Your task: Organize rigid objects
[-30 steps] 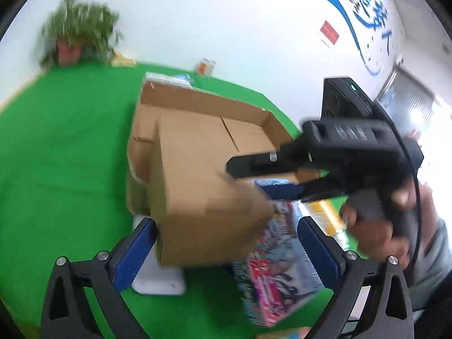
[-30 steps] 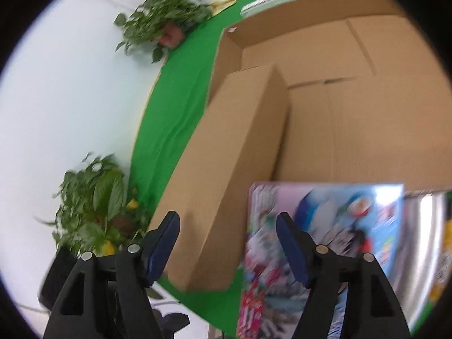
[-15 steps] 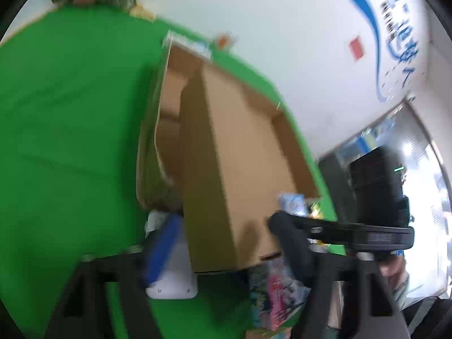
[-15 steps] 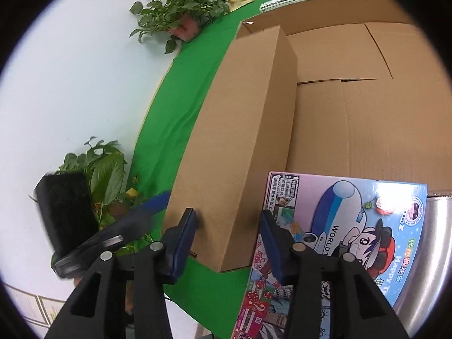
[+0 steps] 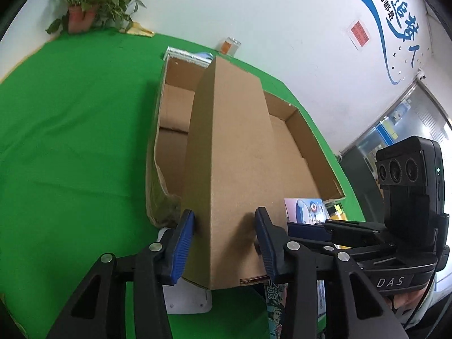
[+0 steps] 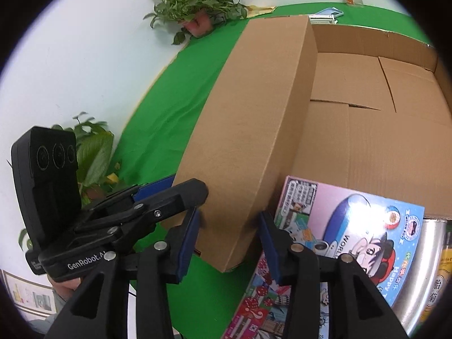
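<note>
A long closed brown cardboard box (image 5: pixel 234 169) lies tilted with its far end inside a large open cardboard carton (image 5: pixel 308 147) on the green table. My left gripper (image 5: pixel 226 243) is shut on the box's near end. My right gripper (image 6: pixel 230 240) is shut on the same near end from the other side; the box also shows in the right wrist view (image 6: pixel 254 130). A colourful cartoon game box (image 6: pixel 347 234) leans at the carton's near side, just right of my right gripper.
A white flat device (image 5: pixel 189 296) lies under the box's near end. A silver tin (image 6: pixel 426 271) stands at the right. A potted plant (image 5: pixel 93 2), a small jar (image 5: pixel 230 45) and a flat packet (image 5: pixel 186 55) sit at the table's far edge by the wall.
Both grippers have closed onto the long box's near end. The box has been raised and turned so that it points into the carton.
</note>
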